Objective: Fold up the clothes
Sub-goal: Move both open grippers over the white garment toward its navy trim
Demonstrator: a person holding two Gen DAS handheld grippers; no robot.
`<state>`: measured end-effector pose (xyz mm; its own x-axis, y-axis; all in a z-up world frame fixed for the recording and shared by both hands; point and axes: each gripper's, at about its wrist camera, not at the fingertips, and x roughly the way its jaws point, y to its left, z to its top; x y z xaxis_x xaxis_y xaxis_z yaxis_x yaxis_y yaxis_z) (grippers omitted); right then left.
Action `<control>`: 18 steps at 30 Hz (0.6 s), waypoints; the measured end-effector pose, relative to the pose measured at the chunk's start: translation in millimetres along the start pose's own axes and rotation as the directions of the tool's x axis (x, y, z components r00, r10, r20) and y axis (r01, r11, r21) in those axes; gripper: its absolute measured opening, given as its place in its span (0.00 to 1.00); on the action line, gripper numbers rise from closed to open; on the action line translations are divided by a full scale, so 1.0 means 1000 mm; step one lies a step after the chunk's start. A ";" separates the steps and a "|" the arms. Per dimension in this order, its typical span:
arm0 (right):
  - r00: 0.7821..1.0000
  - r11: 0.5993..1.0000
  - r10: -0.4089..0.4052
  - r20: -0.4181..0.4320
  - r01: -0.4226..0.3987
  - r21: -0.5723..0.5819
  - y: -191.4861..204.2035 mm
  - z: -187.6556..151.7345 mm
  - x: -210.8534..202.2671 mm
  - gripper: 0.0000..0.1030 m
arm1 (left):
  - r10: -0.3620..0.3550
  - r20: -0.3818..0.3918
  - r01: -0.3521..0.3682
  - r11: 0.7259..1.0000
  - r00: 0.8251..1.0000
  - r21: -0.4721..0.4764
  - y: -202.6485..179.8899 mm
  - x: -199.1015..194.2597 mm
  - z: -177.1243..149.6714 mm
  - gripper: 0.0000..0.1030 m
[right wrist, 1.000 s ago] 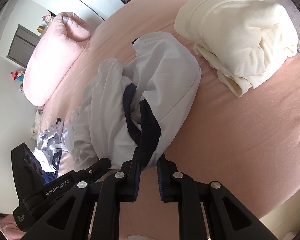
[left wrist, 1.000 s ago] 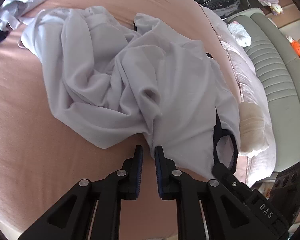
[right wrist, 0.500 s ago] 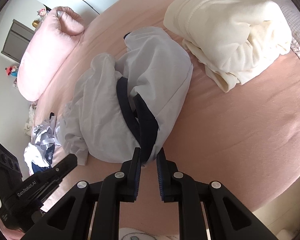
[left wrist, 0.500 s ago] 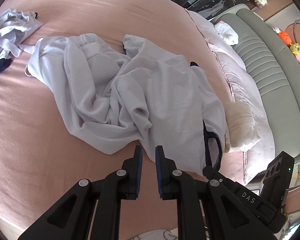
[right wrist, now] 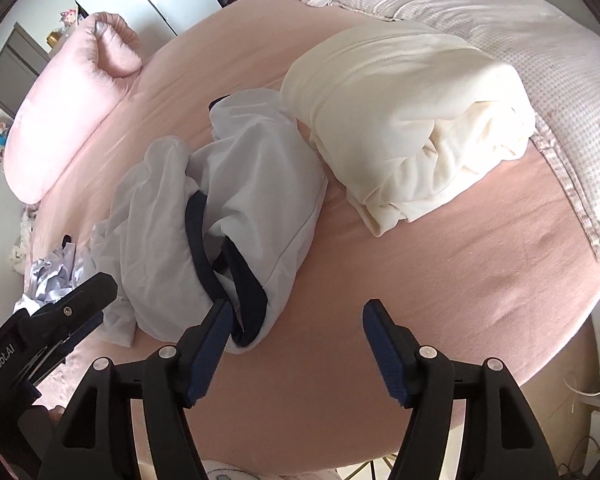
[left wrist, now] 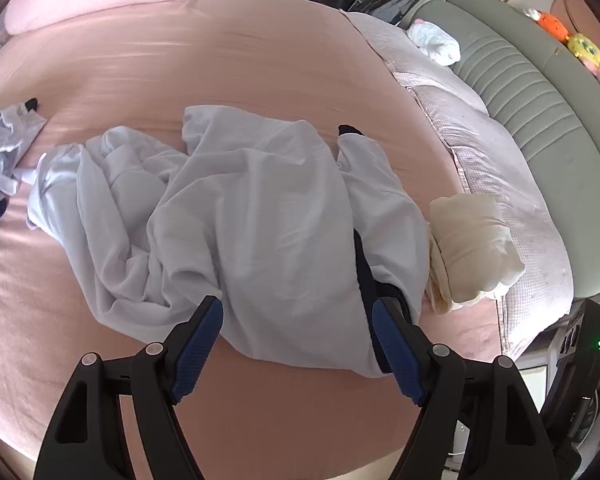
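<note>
A white garment (left wrist: 256,232) with a dark navy collar (left wrist: 366,272) lies crumpled on the pink bed sheet (left wrist: 180,72). My left gripper (left wrist: 296,334) hovers over its near hem, jaws opening wide, pads not pressing the cloth. In the right wrist view the same garment (right wrist: 220,200) shows its navy collar (right wrist: 220,276) beside my right gripper (right wrist: 296,336), whose jaws are opening too. The collar end lies by the left pad, unclamped. The left gripper (right wrist: 56,320) shows at that view's left edge.
A folded cream garment (right wrist: 404,120) lies just right of the white one. A pink pillow (right wrist: 68,116) sits at the far side. More crumpled clothes (left wrist: 0,148) lie at the left. A quilted blanket (left wrist: 488,152) and a grey headboard (left wrist: 540,92) border the right.
Both grippers went from shut to wide open and let go of the white garment. The left one rose and pulled back, so more of the bed shows.
</note>
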<state>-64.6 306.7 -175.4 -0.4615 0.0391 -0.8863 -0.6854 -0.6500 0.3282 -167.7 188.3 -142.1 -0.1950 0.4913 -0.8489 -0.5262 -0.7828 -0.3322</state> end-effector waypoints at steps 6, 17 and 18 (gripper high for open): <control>1.000 1.000 0.011 -0.013 -0.011 -0.013 -0.001 0.006 0.007 0.65 | 0.034 -0.036 -0.031 0.995 0.999 0.098 -0.020 0.014 0.011 0.74; 0.999 0.998 0.033 -0.032 -0.035 -0.051 0.003 0.010 0.019 0.65 | 0.089 -0.146 -0.069 0.988 0.985 0.136 -0.035 0.061 0.033 0.74; 0.999 0.998 0.032 -0.032 -0.034 -0.051 0.002 0.010 0.021 0.65 | 0.110 -0.156 -0.088 0.986 0.982 0.142 -0.036 0.066 0.034 0.74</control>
<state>-81.1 313.7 -189.8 -0.4649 -0.0063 -0.8853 -0.6396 -0.6890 0.3408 -189.9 262.4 -172.4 -0.1199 0.3363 -0.9341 -0.6195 -0.7606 -0.1943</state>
